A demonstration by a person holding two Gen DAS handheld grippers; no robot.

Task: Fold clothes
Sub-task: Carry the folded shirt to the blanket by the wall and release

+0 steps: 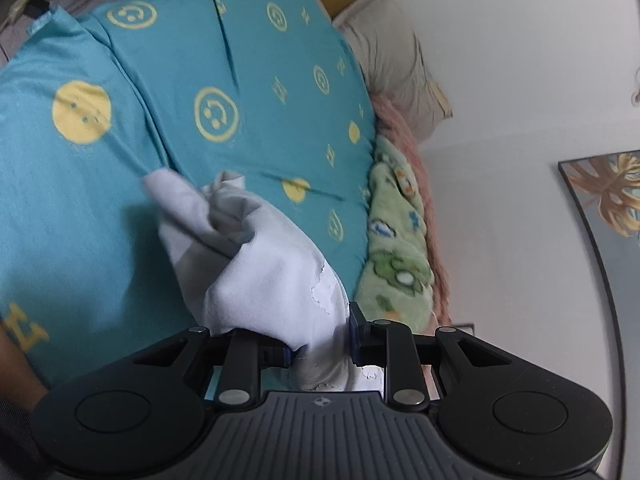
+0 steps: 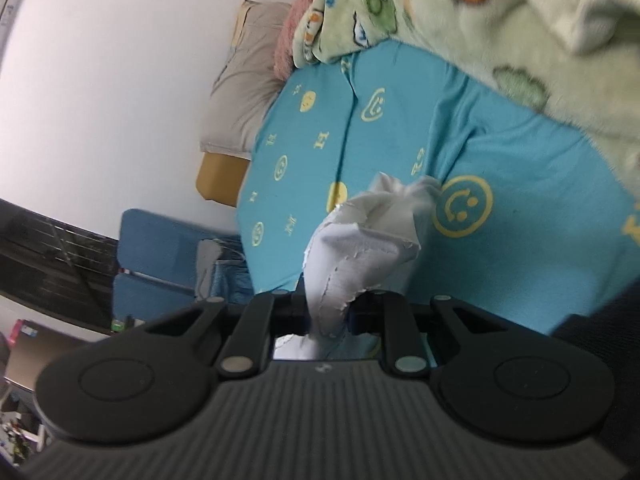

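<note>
Between both grippers' fingers (image 1: pixel 358 332) bunches the white garment (image 1: pixel 264 272).

teal sheet (image 1: pixel 192 64) open; green blanket (image 1: pixel 394 240) perhaps crowds edge.

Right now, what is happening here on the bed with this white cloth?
A person is working with two handheld grippers on a white garment over a bed with a teal smiley-print sheet. The left gripper and the right gripper each have their jaws shut on a bunched part of it. The cloth is still crumpled, not yet folded. A green fleece blanket lies along the bed's edge.
</note>
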